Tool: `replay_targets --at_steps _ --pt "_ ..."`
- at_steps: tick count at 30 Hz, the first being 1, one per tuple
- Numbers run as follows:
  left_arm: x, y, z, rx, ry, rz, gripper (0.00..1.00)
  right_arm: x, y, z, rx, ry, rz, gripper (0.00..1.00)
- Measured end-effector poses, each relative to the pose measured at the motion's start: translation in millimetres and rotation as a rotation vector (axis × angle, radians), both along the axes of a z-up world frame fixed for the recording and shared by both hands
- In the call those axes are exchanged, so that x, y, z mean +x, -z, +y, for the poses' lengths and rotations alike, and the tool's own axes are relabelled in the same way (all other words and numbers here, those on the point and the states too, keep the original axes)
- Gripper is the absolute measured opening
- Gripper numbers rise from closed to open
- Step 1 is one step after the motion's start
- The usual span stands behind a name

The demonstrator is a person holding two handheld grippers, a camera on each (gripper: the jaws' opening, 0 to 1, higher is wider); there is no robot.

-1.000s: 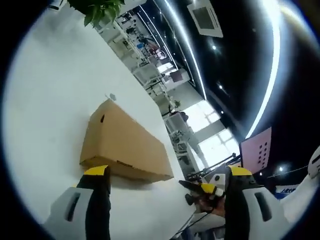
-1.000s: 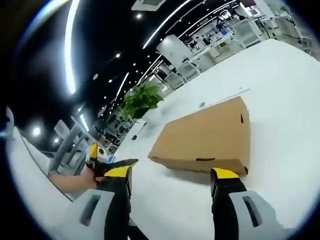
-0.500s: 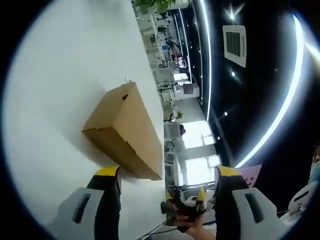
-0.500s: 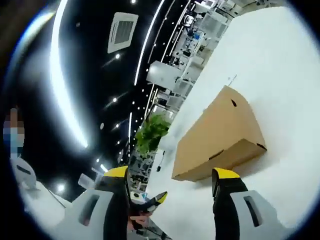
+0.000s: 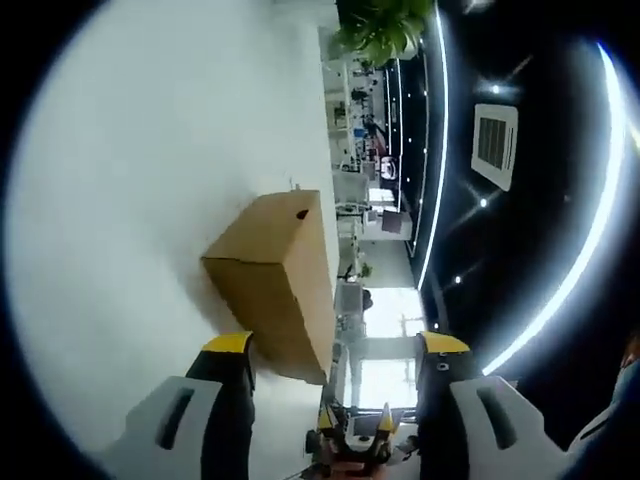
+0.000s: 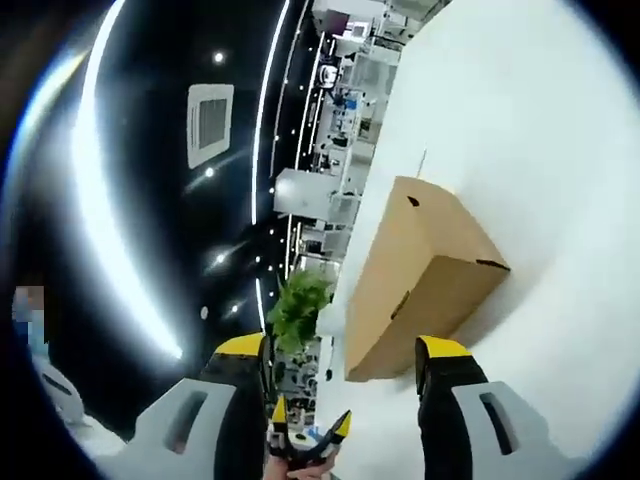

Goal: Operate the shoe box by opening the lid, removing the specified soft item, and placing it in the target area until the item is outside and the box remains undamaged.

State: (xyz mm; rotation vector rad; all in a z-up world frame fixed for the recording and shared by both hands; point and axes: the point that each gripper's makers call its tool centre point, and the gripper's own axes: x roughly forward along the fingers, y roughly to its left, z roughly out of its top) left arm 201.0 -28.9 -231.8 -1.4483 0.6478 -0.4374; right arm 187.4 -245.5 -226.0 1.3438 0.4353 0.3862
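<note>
A brown cardboard shoe box [image 5: 278,275] lies on a white table [image 5: 130,180] with its lid down; the same shoe box [image 6: 420,275] appears in the right gripper view. My left gripper [image 5: 335,350] is open, its yellow-tipped jaws just short of the box's near end, nothing between them. My right gripper [image 6: 345,352] is open too, its jaws close to the box's long lower edge. Each view catches the other gripper low between the jaws: the right gripper [image 5: 350,440] in the left gripper view, the left gripper [image 6: 305,440] in the right gripper view. What the box holds is hidden.
The white table [image 6: 540,150] spreads wide around the box. A green potted plant [image 5: 385,25] stands beyond the table's far edge, also the plant [image 6: 300,305] in the right gripper view. Desks, equipment and ceiling light strips fill the room behind.
Both views have rolled strongly as my hands turned, so the box looks more end-on. The box has not shifted on the table and both grippers stay open.
</note>
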Motion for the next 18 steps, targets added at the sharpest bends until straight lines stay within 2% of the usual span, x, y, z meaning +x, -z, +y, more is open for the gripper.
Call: replay_targets --at_steps 1,2,3,4,7,9,11,14,16,18 --pt "0.6 -0.2 1 -0.019 -0.027 0.012 0.64 3 -1.6 -4 0.063 0.035 0.010 0.59" --pt "7.7 2.7 10 -0.032 -0.070 0.020 0.64 4 -1.6 -6 0.109 0.052 0.025 0.58" --pt "9.7 8.0 14 -0.017 -0.093 0.044 0.64 5 0.6 -8 0.119 0.061 0.036 0.57" --pt "12.4 13.2 20 -0.020 -0.131 0.071 0.63 5 3.5 -8 0.106 0.061 0.038 0.55" --pt "17.6 21.4 29 -0.086 -0.189 0.116 0.56 7 9.5 -4 0.074 0.055 0.060 0.52" --pt "18.7 28.6 32 -0.078 -0.180 0.115 0.55 8 5.6 0 0.073 0.042 0.032 0.50" --pt "18.3 36.4 32 -0.019 -0.153 0.113 0.55 9 10.1 0 0.067 0.053 0.048 0.48" --pt "19.2 39.7 31 -0.026 -0.143 0.122 0.57 10 17.5 2 0.080 0.054 0.079 0.49" --pt "20.0 42.6 32 -0.021 -0.145 0.132 0.57 9 24.1 4 0.024 0.035 0.083 0.52" --pt "21.2 45.6 30 -0.010 -0.140 0.137 0.58 10 29.6 3 0.030 0.047 0.114 0.53"
